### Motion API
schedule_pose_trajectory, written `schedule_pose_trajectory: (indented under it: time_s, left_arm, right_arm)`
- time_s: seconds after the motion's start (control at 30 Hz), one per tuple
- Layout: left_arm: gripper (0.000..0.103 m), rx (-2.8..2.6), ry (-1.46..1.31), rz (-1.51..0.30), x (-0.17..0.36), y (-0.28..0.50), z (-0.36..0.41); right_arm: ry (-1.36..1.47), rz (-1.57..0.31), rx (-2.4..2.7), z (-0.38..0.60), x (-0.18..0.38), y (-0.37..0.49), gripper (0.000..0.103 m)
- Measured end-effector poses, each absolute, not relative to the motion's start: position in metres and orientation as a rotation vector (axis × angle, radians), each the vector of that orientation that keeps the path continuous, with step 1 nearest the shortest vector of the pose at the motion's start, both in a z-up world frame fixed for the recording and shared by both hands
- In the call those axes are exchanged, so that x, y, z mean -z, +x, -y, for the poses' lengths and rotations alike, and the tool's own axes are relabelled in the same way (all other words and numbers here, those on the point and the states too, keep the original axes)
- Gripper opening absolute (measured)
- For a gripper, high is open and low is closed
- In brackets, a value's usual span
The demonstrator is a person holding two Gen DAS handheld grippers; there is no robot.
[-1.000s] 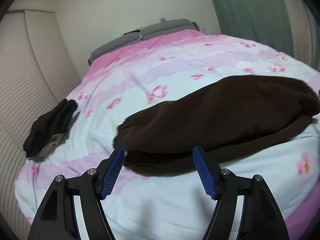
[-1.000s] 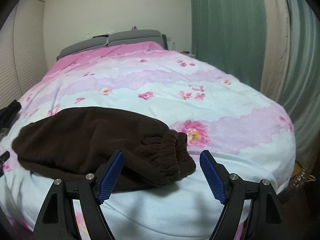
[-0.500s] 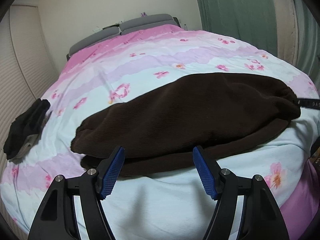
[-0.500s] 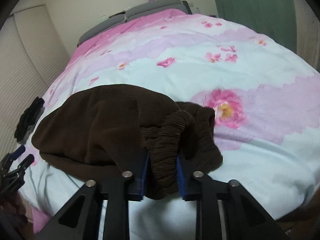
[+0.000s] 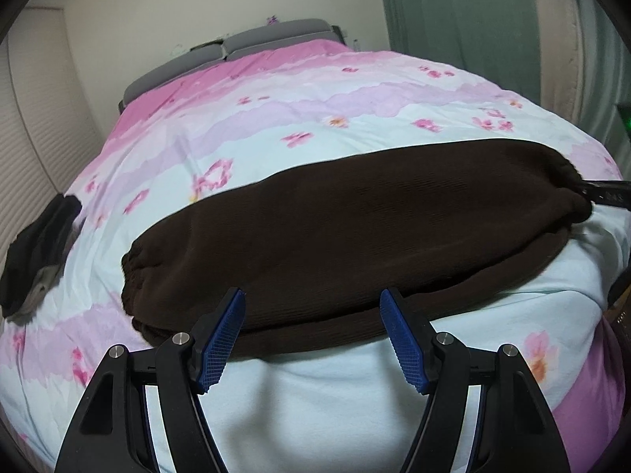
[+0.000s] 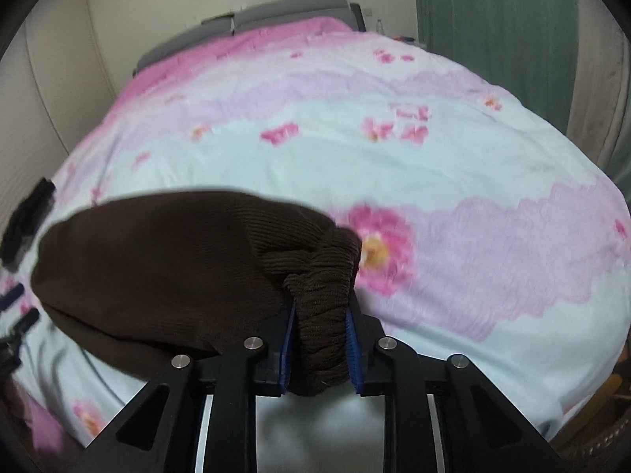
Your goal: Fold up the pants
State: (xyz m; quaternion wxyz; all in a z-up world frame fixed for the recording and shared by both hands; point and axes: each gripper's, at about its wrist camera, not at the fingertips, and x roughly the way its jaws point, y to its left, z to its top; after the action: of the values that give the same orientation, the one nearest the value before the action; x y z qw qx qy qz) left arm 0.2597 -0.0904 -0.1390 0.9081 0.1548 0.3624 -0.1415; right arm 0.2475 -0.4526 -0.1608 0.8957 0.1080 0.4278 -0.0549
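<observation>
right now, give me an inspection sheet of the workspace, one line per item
Surface: bed with floral duvet, pink, lilac and pale blue bands, lightly wrinkled.
Job's things: brown pants lying lengthwise across the near part of the bed, one layer over another; elastic waistband bunched at the right end.
Clutter: dark garment pile at the bed's left edge.
Grippers: left gripper open, at the pants' near edge, holding nothing; right gripper shut on the waistband.
Cables: nothing seen.
Surroundings: grey headboard against a white wall, green curtain on the right, ribbed white panel on the left.
</observation>
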Motion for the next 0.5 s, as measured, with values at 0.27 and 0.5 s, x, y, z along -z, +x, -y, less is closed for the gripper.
schedule_pose_trajectory:
  time_s: [0.27,0.5]
  left_arm:
    - [0.070,0.230,0.296,-0.719,0.129,0.262,0.051]
    - [0.070,0.147,0.260,-0.715,0.133,0.267,0.004]
  right_arm:
    - [0.184,-0.743,0.224,0.423,0.132,0.211,0.063]
    - [0.476,-0.729,0.045,0.364,0.137,0.199,0.063]
